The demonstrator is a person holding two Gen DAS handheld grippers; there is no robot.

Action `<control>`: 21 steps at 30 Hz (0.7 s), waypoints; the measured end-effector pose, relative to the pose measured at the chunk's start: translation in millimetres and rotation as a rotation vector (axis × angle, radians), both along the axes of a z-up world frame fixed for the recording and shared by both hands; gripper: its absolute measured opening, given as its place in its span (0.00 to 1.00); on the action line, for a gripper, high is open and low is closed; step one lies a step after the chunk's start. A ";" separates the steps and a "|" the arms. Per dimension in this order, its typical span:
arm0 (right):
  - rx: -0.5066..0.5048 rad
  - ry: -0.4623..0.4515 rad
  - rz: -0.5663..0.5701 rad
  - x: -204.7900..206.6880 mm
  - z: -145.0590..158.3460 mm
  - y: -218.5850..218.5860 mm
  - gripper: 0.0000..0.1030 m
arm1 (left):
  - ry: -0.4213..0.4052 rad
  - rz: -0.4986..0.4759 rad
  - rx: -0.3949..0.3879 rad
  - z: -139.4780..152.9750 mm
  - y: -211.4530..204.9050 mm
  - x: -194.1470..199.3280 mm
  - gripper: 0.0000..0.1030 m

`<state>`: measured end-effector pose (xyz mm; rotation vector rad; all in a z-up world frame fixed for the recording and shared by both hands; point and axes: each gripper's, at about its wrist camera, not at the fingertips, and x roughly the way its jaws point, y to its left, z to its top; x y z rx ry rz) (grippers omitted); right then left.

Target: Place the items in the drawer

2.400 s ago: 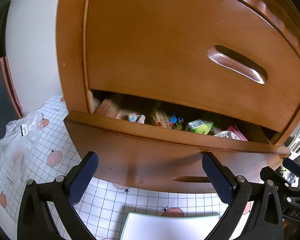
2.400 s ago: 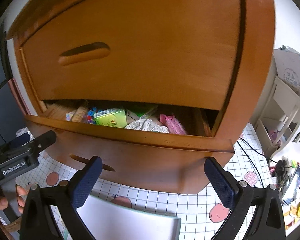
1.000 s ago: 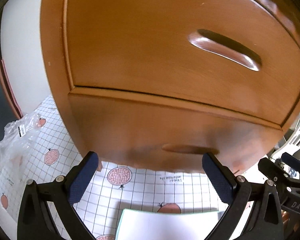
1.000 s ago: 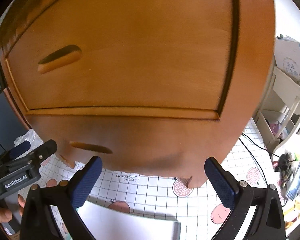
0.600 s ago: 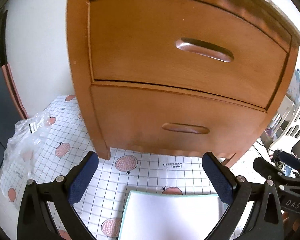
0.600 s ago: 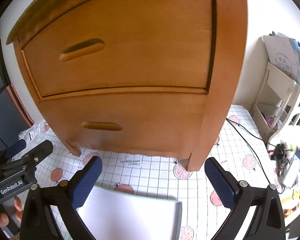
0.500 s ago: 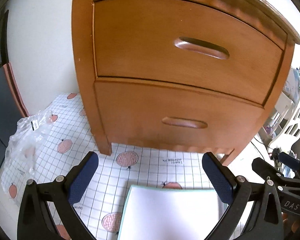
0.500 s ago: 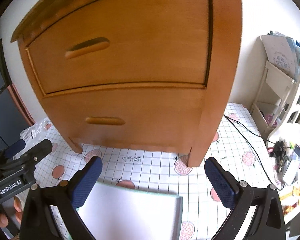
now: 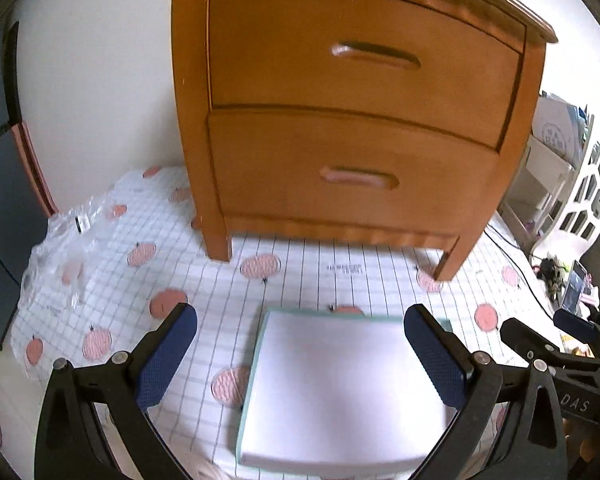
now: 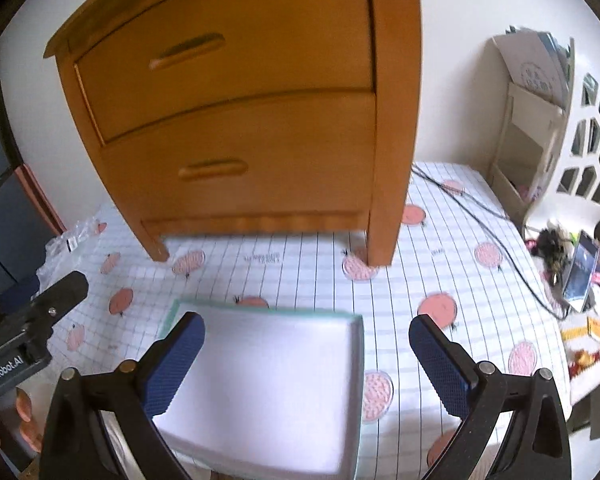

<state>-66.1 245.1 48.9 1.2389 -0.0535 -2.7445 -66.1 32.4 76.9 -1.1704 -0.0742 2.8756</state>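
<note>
Checked cloth [image 9: 340, 276], shut drawer [image 9: 352, 168], bare tray [image 9: 340, 392].

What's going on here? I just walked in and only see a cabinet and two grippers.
A person holds the left gripper and right gripper, both open and empty, above a white tray on the checked cloth. Both drawers of the wooden cabinet are shut: the lower drawer shows no gap.
</note>
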 end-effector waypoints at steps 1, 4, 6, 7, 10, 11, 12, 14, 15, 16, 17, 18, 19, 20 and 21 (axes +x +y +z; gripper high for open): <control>-0.001 -0.007 -0.002 3.6 -1.3 1.8 1.00 | -0.004 -0.003 0.001 -3.5 0.4 2.6 1.00; 0.017 -0.018 -0.003 13.7 -9.1 5.1 1.00 | -0.027 -0.013 -0.014 -18.3 3.0 14.3 1.00; 0.027 -0.026 -0.005 20.6 -15.5 7.3 1.00 | -0.044 -0.012 -0.021 -26.1 3.9 22.9 1.00; 0.027 -0.034 -0.009 23.8 -19.1 8.8 1.00 | -0.053 -0.010 -0.021 -29.6 3.9 26.6 1.00; 0.030 -0.045 -0.011 32.0 -28.0 11.5 1.00 | -0.072 -0.013 -0.038 -41.1 4.6 35.7 1.00; 0.038 -0.048 -0.009 35.0 -31.3 11.5 1.00 | -0.077 -0.010 -0.043 -41.9 5.2 37.7 1.00; 0.045 -0.051 -0.006 38.2 -34.8 11.5 1.00 | -0.083 -0.008 -0.043 -44.0 4.9 39.1 1.00; 0.045 -0.059 -0.004 43.3 -39.6 12.2 1.00 | -0.097 0.000 -0.041 -48.0 2.9 42.7 1.00; 0.043 -0.062 -0.006 46.0 -41.8 13.0 1.00 | -0.103 0.004 -0.042 -50.0 2.0 44.5 1.00; 0.041 -0.065 -0.008 48.1 -43.0 13.5 1.00 | -0.111 0.002 -0.042 -51.5 1.8 45.4 1.00; 0.042 -0.066 -0.009 50.1 -43.9 14.2 1.00 | -0.117 -0.003 -0.046 -52.7 1.7 46.1 1.00; 0.046 -0.066 -0.009 52.3 -44.9 14.7 1.00 | -0.118 -0.007 -0.058 -53.4 2.7 48.0 1.00; 0.052 -0.066 -0.008 54.2 -45.4 14.9 1.00 | -0.116 -0.009 -0.063 -53.6 3.1 49.2 1.00; 0.058 -0.067 -0.005 55.8 -46.3 15.2 1.00 | -0.118 -0.017 -0.070 -54.3 4.2 51.2 1.00; 0.061 -0.068 -0.004 57.6 -46.5 15.6 1.00 | -0.121 -0.019 -0.074 -54.7 5.0 52.5 1.00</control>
